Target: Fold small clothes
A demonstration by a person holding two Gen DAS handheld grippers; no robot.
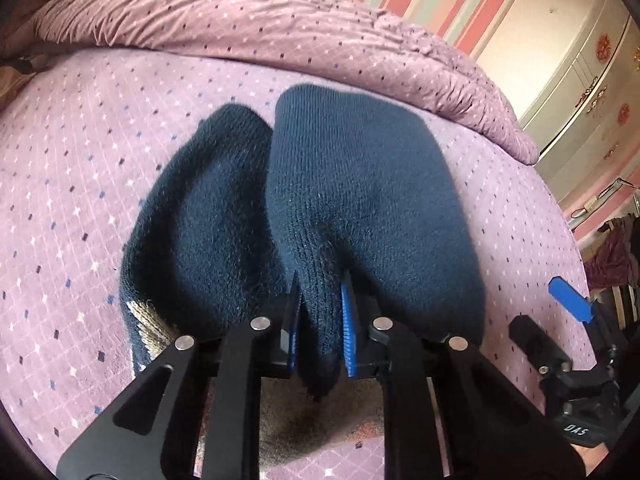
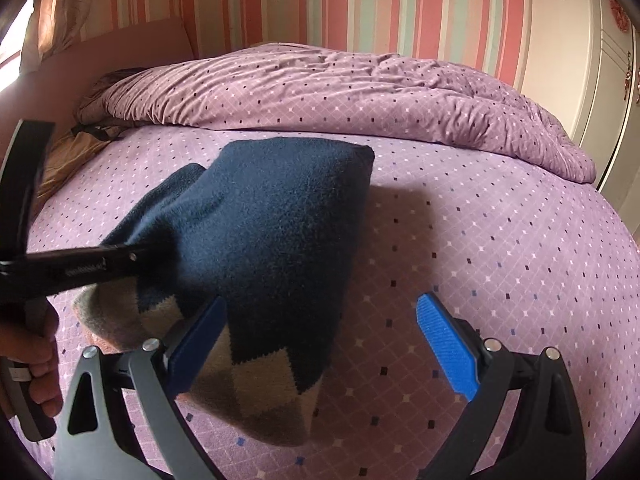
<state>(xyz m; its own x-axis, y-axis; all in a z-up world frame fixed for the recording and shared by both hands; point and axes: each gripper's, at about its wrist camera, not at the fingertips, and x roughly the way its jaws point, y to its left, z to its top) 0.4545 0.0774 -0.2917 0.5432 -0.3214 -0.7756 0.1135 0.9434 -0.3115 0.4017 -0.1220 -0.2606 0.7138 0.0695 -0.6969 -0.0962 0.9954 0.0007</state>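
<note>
Navy sock [image 1: 352, 200] runs toward twelve o'clock from your clamped left gripper [image 1: 320, 336]; right gripper [image 2: 320, 348] gapes, seemingly empty, at three.

My left gripper [image 1: 320, 332] points steeply down, its blue pads [image 1: 347, 328] pinched onto a fold of the dark knit garment [image 1: 352, 184], lifting it clear. In the right view that tool comes in from the left as a black bar, and my left hand [image 2: 38, 364] wraps its handle at the near left edge. My right gripper [image 2: 326, 348] tilts down too, jaws spread wide, its left pad just at the garment's edge and gripping nothing.
</note>
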